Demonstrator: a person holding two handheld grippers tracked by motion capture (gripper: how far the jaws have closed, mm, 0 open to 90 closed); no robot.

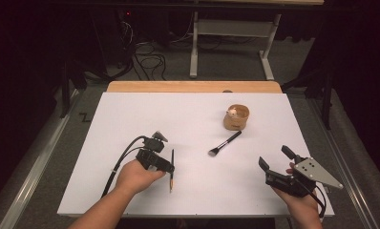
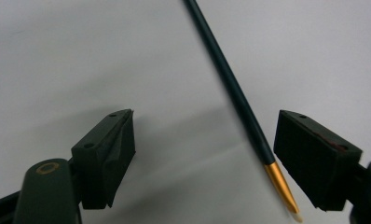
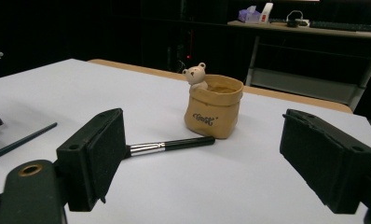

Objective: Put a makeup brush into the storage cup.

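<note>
Left gripper view: your left gripper (image 2: 204, 156) stands spread around the pencil (image 2: 235, 93), untouched; its long axis runs between the pads, hugging the right pad. Right gripper (image 1: 274, 160) spread too, well apart from the pencil, so left is nearer.

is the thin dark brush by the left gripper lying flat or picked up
Lying flat. The thin dark brush with the gold ferrule rests on the white table sheet, between the open fingers of the left gripper, which do not touch it.
</note>
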